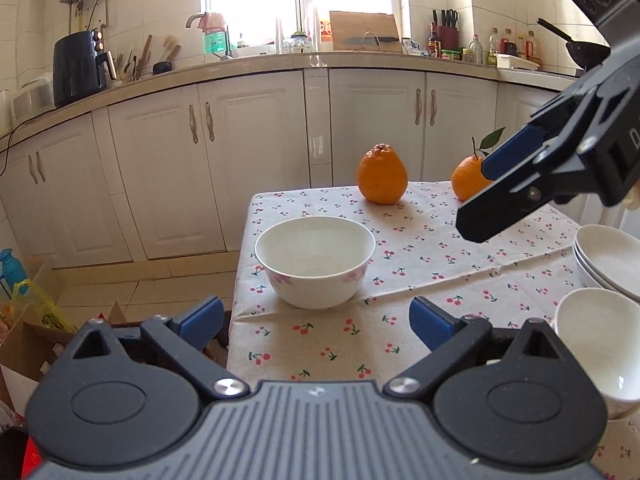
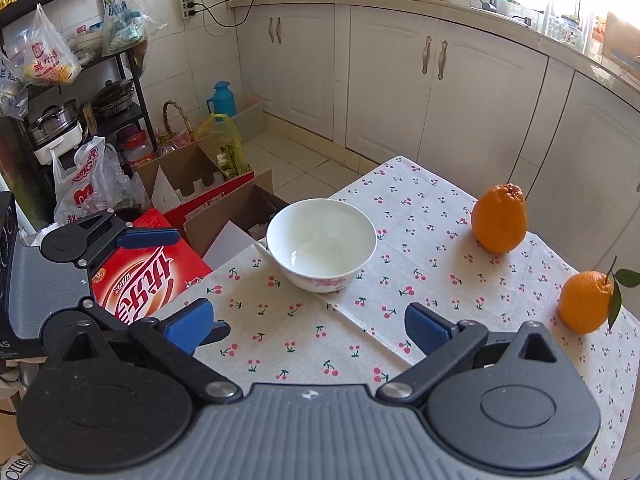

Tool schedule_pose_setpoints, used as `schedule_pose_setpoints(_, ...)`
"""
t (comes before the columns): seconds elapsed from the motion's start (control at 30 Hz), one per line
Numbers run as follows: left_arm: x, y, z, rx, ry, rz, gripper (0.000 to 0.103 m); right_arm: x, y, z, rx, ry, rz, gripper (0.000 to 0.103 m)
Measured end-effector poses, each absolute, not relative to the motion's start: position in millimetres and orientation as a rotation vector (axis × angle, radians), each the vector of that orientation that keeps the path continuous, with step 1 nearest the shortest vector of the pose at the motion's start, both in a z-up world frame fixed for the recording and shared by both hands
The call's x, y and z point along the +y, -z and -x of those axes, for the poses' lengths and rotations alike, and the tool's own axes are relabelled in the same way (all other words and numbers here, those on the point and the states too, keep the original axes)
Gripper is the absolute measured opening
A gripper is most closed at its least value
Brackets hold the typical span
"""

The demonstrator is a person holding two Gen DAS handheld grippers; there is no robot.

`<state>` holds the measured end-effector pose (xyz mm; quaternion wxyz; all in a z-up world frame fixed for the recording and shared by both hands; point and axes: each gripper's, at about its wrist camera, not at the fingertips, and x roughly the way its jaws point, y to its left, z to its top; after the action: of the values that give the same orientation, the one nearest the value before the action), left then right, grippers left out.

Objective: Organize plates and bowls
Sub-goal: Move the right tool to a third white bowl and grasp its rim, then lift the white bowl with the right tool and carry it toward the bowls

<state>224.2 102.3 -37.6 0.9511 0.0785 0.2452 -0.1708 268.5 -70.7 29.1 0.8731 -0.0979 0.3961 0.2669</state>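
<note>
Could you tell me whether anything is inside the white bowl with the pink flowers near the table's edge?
The floral bowl looks empty: both wrist views show only its bare white interior and bottom. It sits on the cherry-print tablecloth. What lies beneath its base is covered.

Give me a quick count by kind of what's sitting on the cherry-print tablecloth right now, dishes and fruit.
Bowls: 2, the flower-band bowl and a plain white bowl at the right edge.
Plates: 2 showing, stacked, cut by the frame, so there may be more.
Oranges: 2, a knobby orange and a leafed orange.
Total: 6 visible.
</note>
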Motion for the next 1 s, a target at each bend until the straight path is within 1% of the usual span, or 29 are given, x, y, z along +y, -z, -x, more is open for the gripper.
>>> schedule_pose_setpoints(0.23,97.1,48.6,-249.7,0.488,0.362,-0.158,0.099,-60.4,-20.3,-314.0,0.895,-0.581,0.189,0.103)
schedule_pose_setpoints(0.43,97.9,60.4,-276.1,0.519,0.370,-0.128,0.099,-52.1,-9.7,-362.2,0.965,-0.594,0.134,0.101)
schedule_pose_setpoints(0.5,96.8,65.7,-285.4,0.533,0.380,-0.123,0.099,-49.3,-3.1,-376.5,0.991,-0.596,0.113,0.099)
schedule_pose_setpoints(0.67,92.2,72.0,-297.6,0.548,0.411,-0.116,0.098,-51.3,16.7,-410.8,1.067,-0.588,0.028,0.087)
schedule_pose_setpoints(0.8,89.0,76.4,-306.7,0.562,0.417,-0.116,0.097,-51.6,30.4,-428.9,1.102,-0.588,-0.007,0.081)
schedule_pose_setpoints(0.87,88.0,77.1,-308.9,0.560,0.420,-0.117,0.096,-48.7,35.8,-432.6,1.115,-0.593,-0.002,0.075)
schedule_pose_setpoints(1.0,84.6,78.0,-312.5,0.554,0.419,-0.130,0.096,-44.7,42.6,-436.1,1.126,-0.608,0.002,0.073)
